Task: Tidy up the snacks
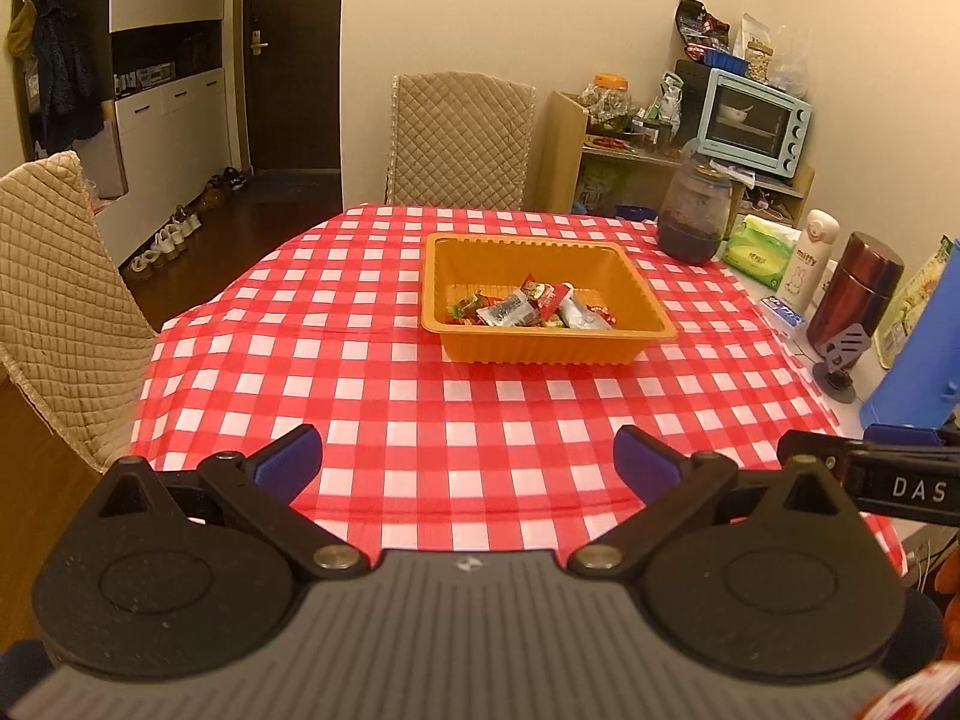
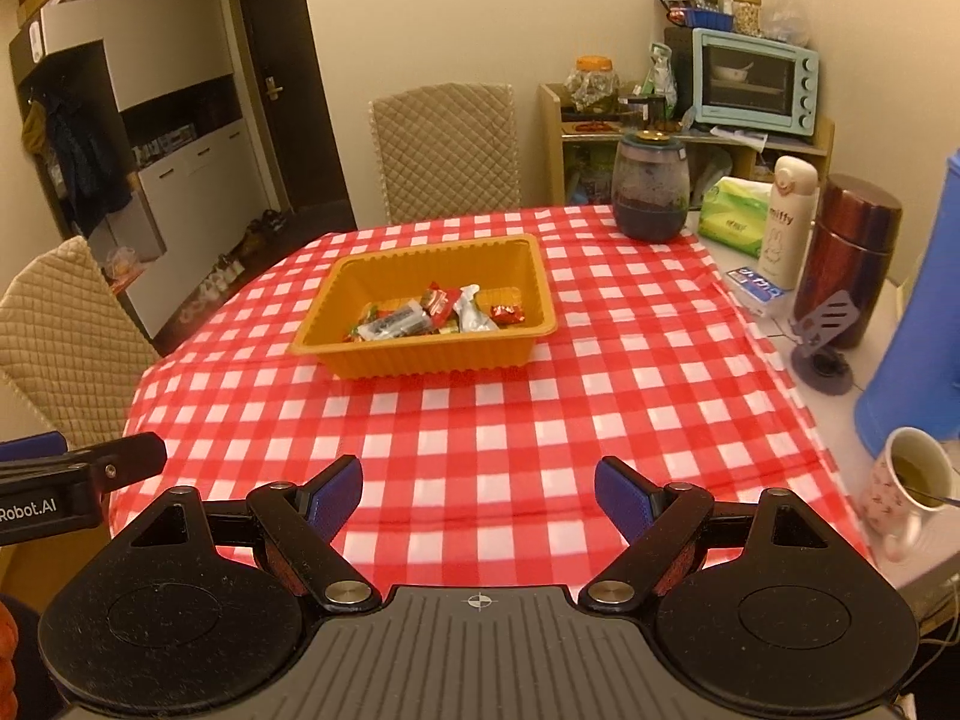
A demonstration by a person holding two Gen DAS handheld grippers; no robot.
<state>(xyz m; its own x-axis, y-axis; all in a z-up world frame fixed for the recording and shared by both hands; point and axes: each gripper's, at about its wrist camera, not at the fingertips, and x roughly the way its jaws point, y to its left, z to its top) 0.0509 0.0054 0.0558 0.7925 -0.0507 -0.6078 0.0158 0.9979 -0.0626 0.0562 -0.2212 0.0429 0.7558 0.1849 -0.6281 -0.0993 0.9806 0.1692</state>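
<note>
Left wrist view: the left gripper (image 1: 468, 462) is seen with its jaws spread wide, nothing between them, only the red-and-white checked cloth (image 1: 372, 396) of the bench below. The orange ribbed plastic tray (image 1: 540, 348) is set well ahead of the jaws, near the middle of the cloth, and the wrapped snacks (image 1: 531, 309) are piled in its nearer right part. Beyond the tray a beige quilted chair (image 1: 459, 138) is drawn up. Right of the tray a dark glass jar (image 1: 693, 219), a green tissue pack (image 1: 759, 249), a white printed flask (image 1: 807, 258) and a maroon metal flask (image 1: 855, 294) are lined along the bench edge. In the right wrist view the right gripper (image 2: 479, 501) is likewise held wide and empty, short of the tray, and a mug of tea (image 2: 912, 486) is seen to the tray's near right.
</note>
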